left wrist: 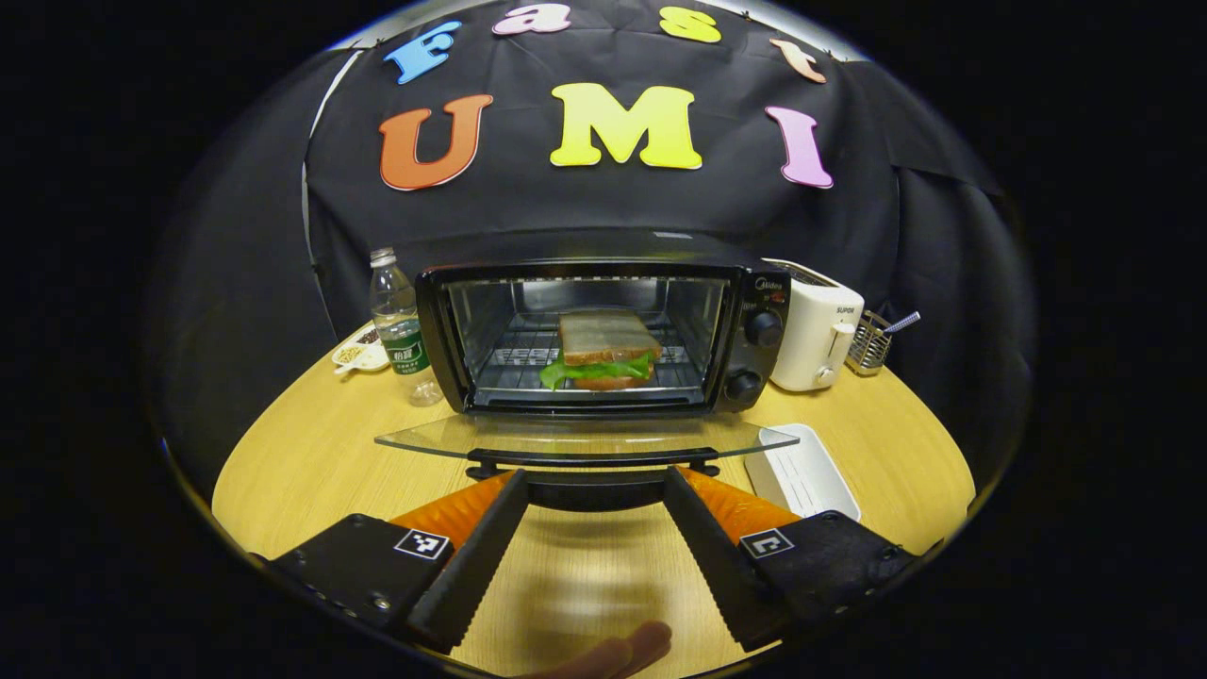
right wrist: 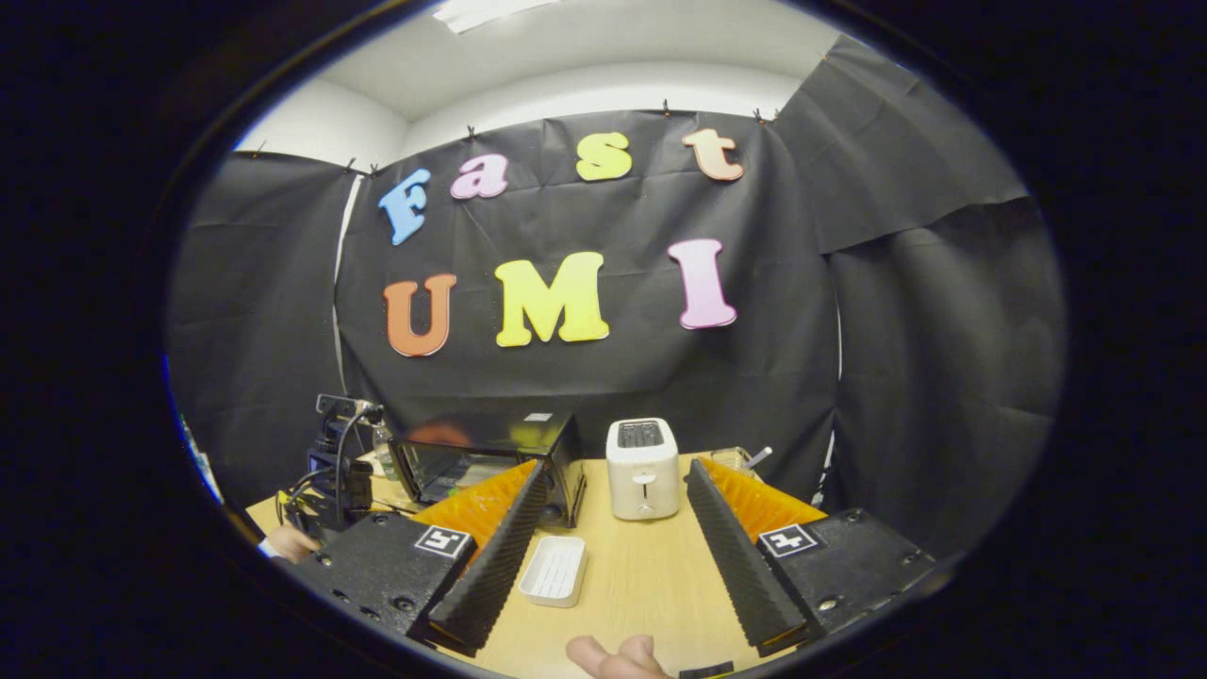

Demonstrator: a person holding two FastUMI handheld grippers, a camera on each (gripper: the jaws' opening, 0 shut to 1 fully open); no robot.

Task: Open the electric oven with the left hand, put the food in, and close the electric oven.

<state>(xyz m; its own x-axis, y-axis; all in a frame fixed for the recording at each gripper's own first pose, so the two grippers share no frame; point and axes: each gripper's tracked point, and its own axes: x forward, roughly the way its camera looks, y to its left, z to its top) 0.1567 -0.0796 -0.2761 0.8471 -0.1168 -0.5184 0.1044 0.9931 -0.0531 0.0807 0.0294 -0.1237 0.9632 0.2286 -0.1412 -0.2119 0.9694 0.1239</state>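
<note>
Oven (left wrist: 603, 330) door (left wrist: 585, 438) down flat, sandwich (left wrist: 603, 351) on the rack inside. Left gripper (left wrist: 594, 486) spread wide at the door handle, not gripping. Right gripper (right wrist: 613, 505) released, holding nothing. Bottle (left wrist: 401, 330) left, toaster (left wrist: 816, 335) and white tray (left wrist: 801, 471) right.

Right tool (right wrist: 618, 528) spread wide, toaster (right wrist: 642, 469) ahead, oven (right wrist: 490, 455) left

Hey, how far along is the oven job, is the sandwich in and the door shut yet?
Done: the black electric oven stands open, its glass door folded down flat, and the lettuce sandwich sits on the wire rack inside. In hand: the left gripper is open with its fingers either side of the black door handle. The right gripper is open, holding nothing, above the white tray. Left: swing the door up and shut.
</note>
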